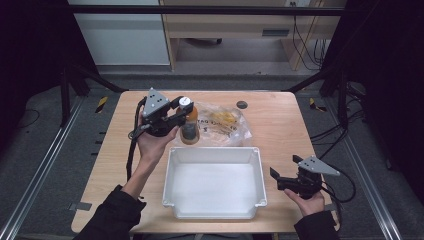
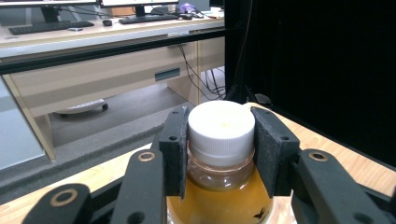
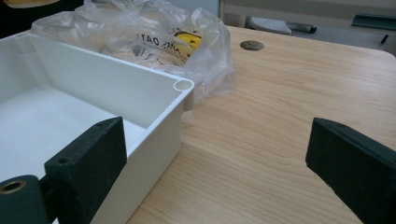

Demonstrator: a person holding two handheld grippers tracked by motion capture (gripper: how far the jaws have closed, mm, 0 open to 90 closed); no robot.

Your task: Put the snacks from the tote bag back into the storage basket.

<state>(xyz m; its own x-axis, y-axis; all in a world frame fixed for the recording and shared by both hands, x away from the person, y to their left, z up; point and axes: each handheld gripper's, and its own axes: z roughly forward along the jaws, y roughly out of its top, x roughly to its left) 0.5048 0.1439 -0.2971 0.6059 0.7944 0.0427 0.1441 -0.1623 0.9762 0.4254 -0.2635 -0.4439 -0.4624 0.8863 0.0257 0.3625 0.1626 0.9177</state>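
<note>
With the bottle (image 2: pixel 219 154) clamped only at its smooth white cap (image 2: pixel 220 126) by the left gripper (image 1: pixel 176 116), and the right gripper (image 1: pixel 286 179) held open, slippage short of the white bin (image 1: pixel 215 156) is considered likely.

bottle (image 2: pixel 219 186) base cut off by bottom edge, bag (image 3: pixel 154 37) print too crumpled to read

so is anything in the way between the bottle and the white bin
Nothing visible is. The left gripper is clamped on the bottle at its white cap, just beyond the white bin's far rim. The bin is empty inside. The plastic bag lies beside the bottle, off that path.
</note>
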